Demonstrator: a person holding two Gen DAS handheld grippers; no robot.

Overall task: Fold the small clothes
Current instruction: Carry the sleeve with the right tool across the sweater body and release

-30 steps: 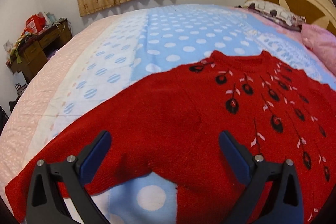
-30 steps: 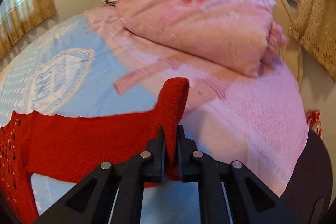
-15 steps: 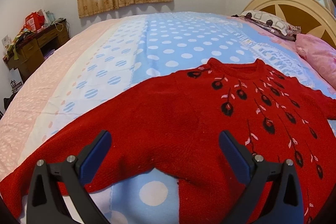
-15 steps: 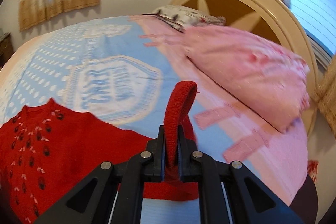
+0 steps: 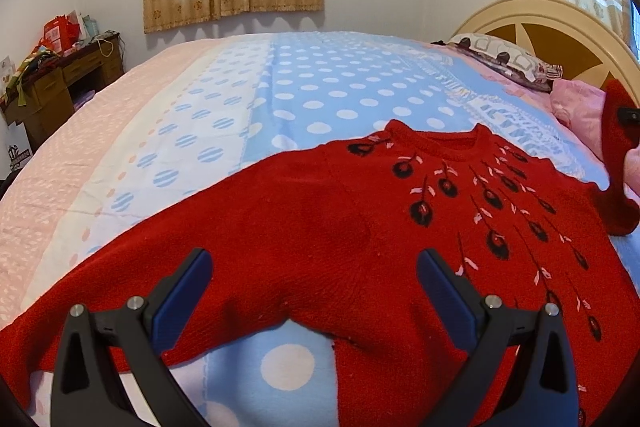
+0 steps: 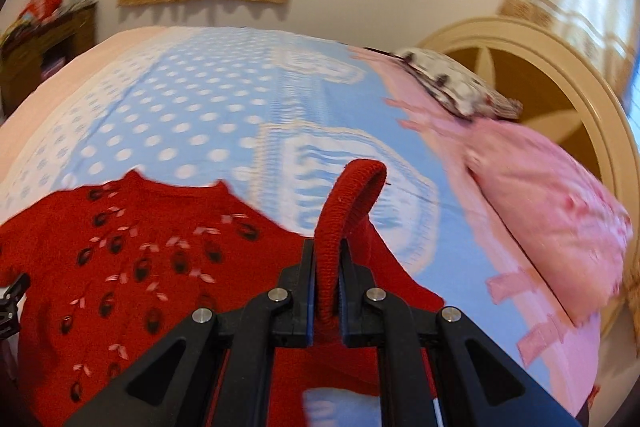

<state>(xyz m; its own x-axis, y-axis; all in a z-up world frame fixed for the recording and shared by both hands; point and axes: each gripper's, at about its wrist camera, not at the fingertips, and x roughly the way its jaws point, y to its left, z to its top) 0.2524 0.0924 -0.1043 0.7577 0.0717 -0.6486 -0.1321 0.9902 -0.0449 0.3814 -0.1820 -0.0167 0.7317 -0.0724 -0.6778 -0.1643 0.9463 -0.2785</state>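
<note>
A red knitted sweater (image 5: 320,219) with black and pink feather marks lies face up on the bed, its neck toward the far side. My left gripper (image 5: 314,283) hovers open over the near sleeve and armpit, nothing between its blue pads. My right gripper (image 6: 325,279) is shut on the sweater's other sleeve cuff (image 6: 352,195), which loops up above the pads. That lifted sleeve (image 5: 616,163) rises at the right edge of the left wrist view. The sweater body (image 6: 132,267) lies flat to the left of the right gripper.
The bed has a blue dotted blanket (image 5: 320,87) with a pink band on the left. A pink pillow (image 6: 552,195) and a patterned pillow (image 5: 504,61) lie by the cream headboard (image 5: 560,27). A cluttered wooden desk (image 5: 52,83) stands at the far left.
My right gripper has carried the sleeve cuff leftward from near the pink pillow toward the sweater body, rolling as it went. The left gripper stayed open in about the same place.
</note>
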